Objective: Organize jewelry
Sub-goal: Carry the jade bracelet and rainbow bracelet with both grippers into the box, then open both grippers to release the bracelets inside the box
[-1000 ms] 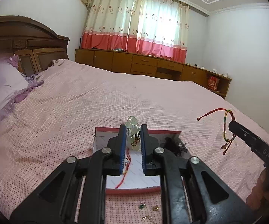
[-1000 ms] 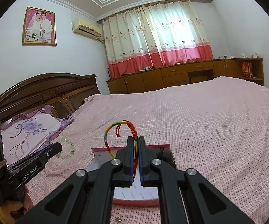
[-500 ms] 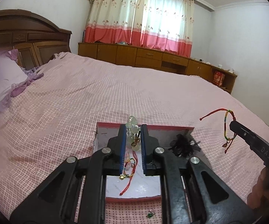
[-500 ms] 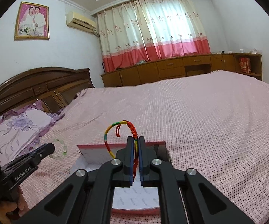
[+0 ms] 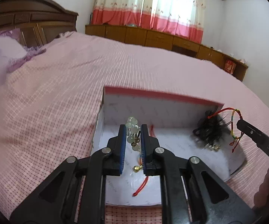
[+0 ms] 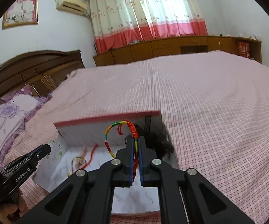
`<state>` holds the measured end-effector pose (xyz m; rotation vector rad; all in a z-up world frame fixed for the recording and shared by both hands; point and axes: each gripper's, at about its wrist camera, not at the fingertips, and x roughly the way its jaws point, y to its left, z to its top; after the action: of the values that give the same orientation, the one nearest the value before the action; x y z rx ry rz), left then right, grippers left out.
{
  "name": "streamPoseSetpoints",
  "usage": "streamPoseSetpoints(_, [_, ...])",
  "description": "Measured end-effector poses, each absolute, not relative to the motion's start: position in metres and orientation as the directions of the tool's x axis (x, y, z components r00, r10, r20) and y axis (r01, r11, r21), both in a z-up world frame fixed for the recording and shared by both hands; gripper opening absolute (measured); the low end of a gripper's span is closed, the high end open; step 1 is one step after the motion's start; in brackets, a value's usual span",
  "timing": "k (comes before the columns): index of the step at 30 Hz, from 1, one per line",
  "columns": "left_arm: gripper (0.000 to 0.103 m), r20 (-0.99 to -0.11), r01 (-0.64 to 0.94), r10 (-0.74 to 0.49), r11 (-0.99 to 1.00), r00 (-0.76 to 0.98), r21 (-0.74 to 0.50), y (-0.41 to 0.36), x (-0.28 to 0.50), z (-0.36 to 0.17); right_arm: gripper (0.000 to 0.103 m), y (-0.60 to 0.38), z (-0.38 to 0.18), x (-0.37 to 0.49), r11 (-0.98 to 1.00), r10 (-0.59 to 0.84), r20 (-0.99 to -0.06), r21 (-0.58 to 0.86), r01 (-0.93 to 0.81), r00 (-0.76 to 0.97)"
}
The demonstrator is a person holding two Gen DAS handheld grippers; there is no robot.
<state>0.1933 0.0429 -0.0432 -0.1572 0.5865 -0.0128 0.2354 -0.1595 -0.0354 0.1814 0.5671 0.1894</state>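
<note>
Jewelry sits partly in hand and partly in the box (image 5: pixel 171 102), a shallow white-lined tray with a pink rim lying on the pink checked bedspread (image 5: pixel 50 97); the left gripper (image 5: pixel 132 130) has its jaws nearly closed on a bracelet of pale green beads (image 5: pixel 132 128), which stands up between the blue pads over the left part of the box; below the pads a small gold bell (image 5: pixel 137 168) and a red cord (image 5: pixel 142 183) hang down toward the white floor; the right gripper (image 6: pixel 135 141) has its jaws pressed tight on a multicoloured braided cord bracelet (image 6: pixel 113 128), whose loop of red, yellow and green arches up and to the left of the jaws, above the right part of the box; a black tasselled piece (image 5: pixel 211 128) lies in the far right corner, with small metal bits just beside it; another red cord (image 6: pixel 91 156) and a thin coloured bracelet (image 6: pixel 78 161) rest on the floor of the box; a wooden headboard (image 6: pixel 31 65), a purple floral pillow (image 6: pixel 9 115), a low wooden cabinet (image 6: pixel 171 48) and pink-banded curtains (image 6: pixel 147 13) fill the room behind.
</note>
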Motion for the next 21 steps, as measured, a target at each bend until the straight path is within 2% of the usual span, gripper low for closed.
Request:
streamPoseSetpoints(7, [0.006, -0.616, -0.019, -0.1, 0.983, 0.782, -0.184, 0.042, 0.208, -0.061, 0.006, -0.152, -0.06, 0.256, 0.977, 0.203, -0.603, 0.179, -0.118, 0.771])
streamPoseSetpoints(13, [0.006, -0.667, 0.007, -0.115, 0.987, 0.736, -0.163, 0.029, 0.219, -0.07, 0.006, -0.152, -0.08, 0.272, 0.992, 0.115, -0.692, 0.112, -0.052, 0.713])
streamPoseSetpoints(21, [0.006, -0.693, 0.031, -0.145, 0.984, 0.706, -0.174, 0.009, 0.223, -0.073, 0.003, -0.166, -0.085, 0.272, 1.0, -0.027, -0.734, -0.016, 0.023, 0.679])
